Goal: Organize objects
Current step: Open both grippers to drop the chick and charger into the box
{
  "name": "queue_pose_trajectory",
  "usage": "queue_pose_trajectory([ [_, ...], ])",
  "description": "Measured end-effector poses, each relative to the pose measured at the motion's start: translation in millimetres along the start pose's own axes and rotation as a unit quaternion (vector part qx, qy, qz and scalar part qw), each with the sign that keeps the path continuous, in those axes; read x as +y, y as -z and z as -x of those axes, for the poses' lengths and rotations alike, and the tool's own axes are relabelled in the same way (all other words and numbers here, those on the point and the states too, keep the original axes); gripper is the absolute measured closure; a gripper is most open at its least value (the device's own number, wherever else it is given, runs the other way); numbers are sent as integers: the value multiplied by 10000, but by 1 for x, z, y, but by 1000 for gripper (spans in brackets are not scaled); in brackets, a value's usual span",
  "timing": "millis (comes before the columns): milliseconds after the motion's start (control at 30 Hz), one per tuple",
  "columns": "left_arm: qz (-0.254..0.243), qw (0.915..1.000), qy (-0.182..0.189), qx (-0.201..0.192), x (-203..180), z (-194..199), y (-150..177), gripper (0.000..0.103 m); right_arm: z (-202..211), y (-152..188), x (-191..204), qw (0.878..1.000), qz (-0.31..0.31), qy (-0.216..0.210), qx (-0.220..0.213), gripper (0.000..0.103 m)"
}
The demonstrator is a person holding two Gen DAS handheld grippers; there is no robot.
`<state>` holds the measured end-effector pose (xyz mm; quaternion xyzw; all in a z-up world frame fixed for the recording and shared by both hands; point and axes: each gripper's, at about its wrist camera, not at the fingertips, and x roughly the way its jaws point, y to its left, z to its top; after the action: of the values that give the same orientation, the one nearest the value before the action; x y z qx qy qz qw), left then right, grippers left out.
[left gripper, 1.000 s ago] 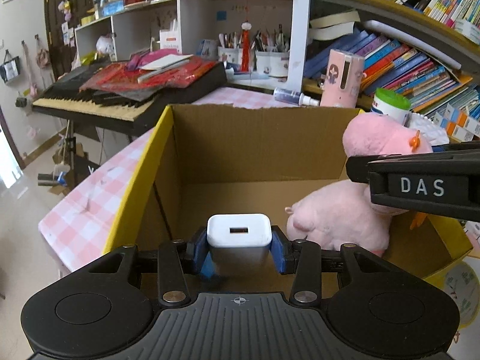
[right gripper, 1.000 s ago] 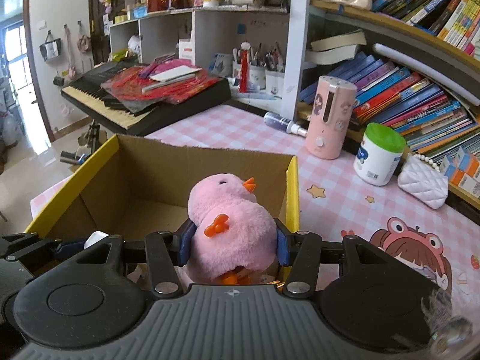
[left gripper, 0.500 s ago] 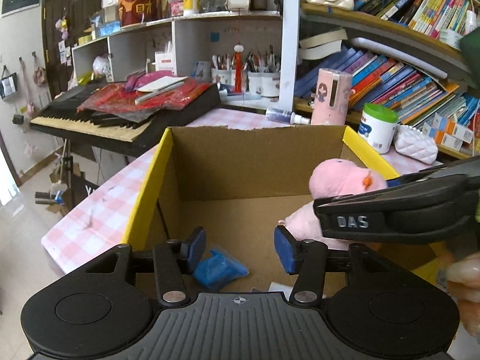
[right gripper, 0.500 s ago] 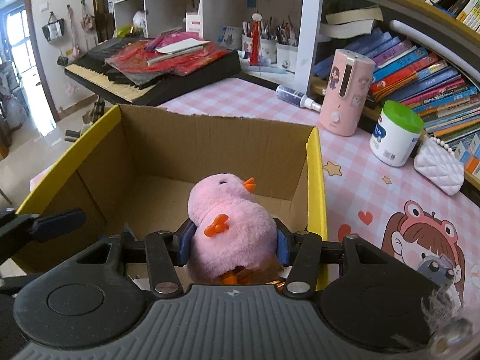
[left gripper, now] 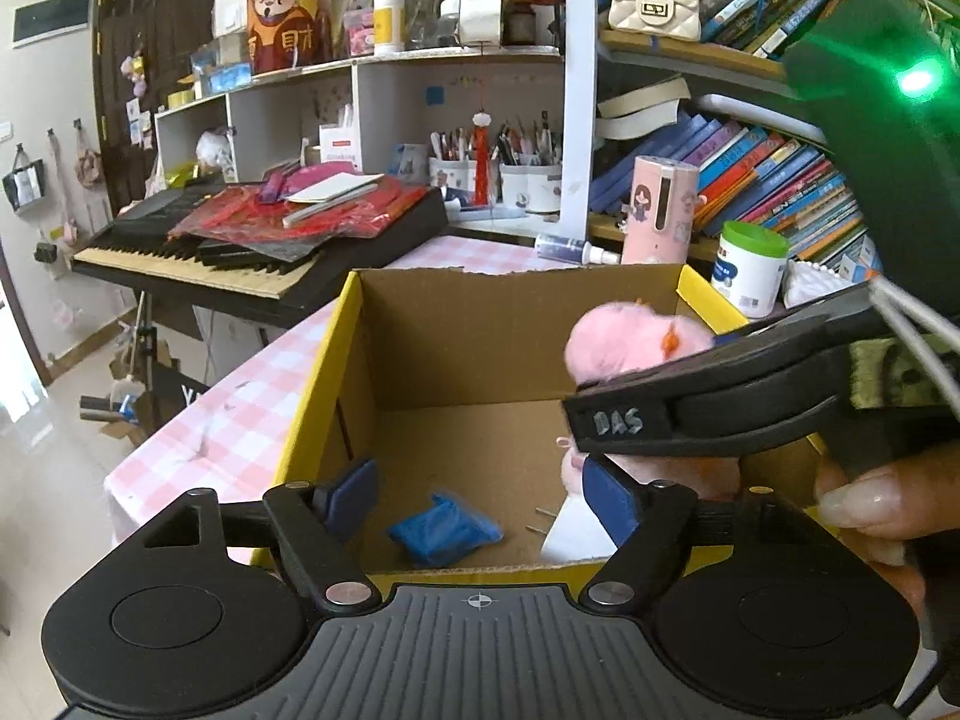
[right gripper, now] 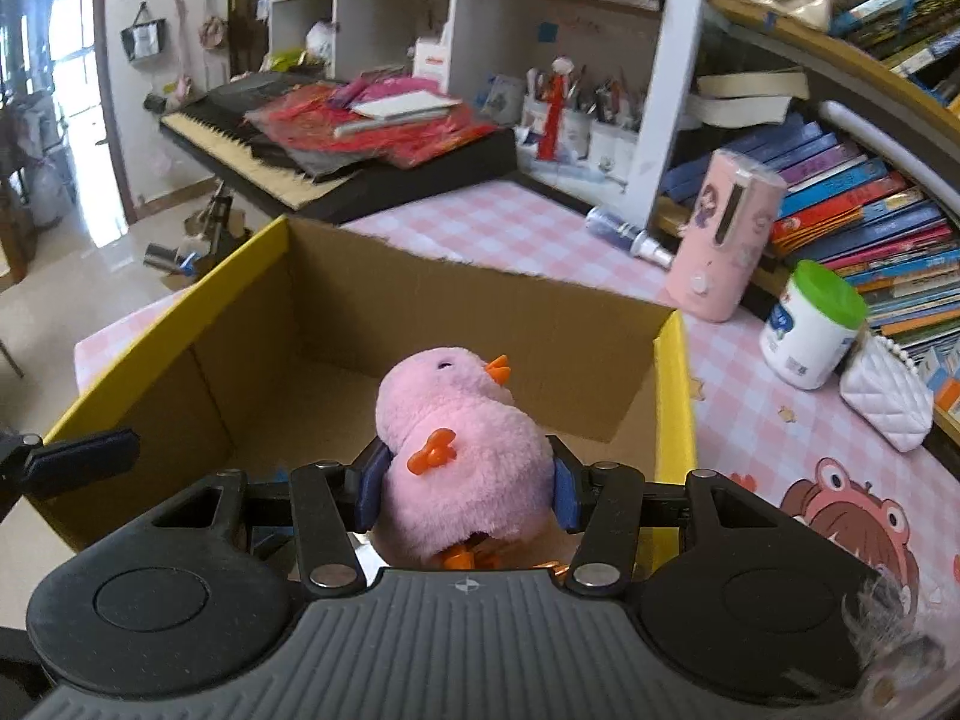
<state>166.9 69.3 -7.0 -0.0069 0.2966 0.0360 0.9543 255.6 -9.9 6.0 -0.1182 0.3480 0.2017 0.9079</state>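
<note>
An open cardboard box [left gripper: 354, 324] with yellow rims stands on the pink checked table; it also shows in the right wrist view [right gripper: 675, 372]. My left gripper [left gripper: 480, 498] is open and empty above the box's near edge. A white charger [left gripper: 570, 531] and a blue crumpled item [left gripper: 444, 531] lie on the box floor. My right gripper [right gripper: 468, 483] is shut on a pink plush chick [right gripper: 462, 450] and holds it over the box's right side. The chick [left gripper: 624, 342] shows behind the right gripper in the left wrist view.
A pink cylinder [right gripper: 729, 234], a green-lidded white jar [right gripper: 810, 324], a small spray bottle [right gripper: 627, 237] and a white quilted purse [right gripper: 888, 396] stand on the table right of the box. A keyboard [right gripper: 312, 156] piled with red items is behind. Bookshelves line the right.
My left gripper opened and let go of the white charger, which now lies in the box. The left gripper pulled back and up. The right gripper still holds the chick, moved slightly over the box.
</note>
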Motion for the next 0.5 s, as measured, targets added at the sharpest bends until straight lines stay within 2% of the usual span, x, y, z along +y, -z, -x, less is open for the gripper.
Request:
queue_pose_trajectory([
  [100,-27,10000,20,23,0,3,2,22,-9,1,2,9995,-47,-131,299,53],
  [200,55,10000,19,10,3,6,3,22,-10,1,3,9993,-29,-164,334,51],
  [300,108,9999,-7,4,5,8,3,21,-10,0,5,9992,22,-191,363,44],
  [367,105,9999,-18,-19,4,10,4,20,-6,0,5,9995,15,-132,297,32],
  [433,87,9999,-26,-56,4,13,5,18,3,1,5,9998,-18,-144,149,27],
  [500,75,9999,-27,-87,4,17,5,17,11,3,4,9999,-59,-99,12,26],
])
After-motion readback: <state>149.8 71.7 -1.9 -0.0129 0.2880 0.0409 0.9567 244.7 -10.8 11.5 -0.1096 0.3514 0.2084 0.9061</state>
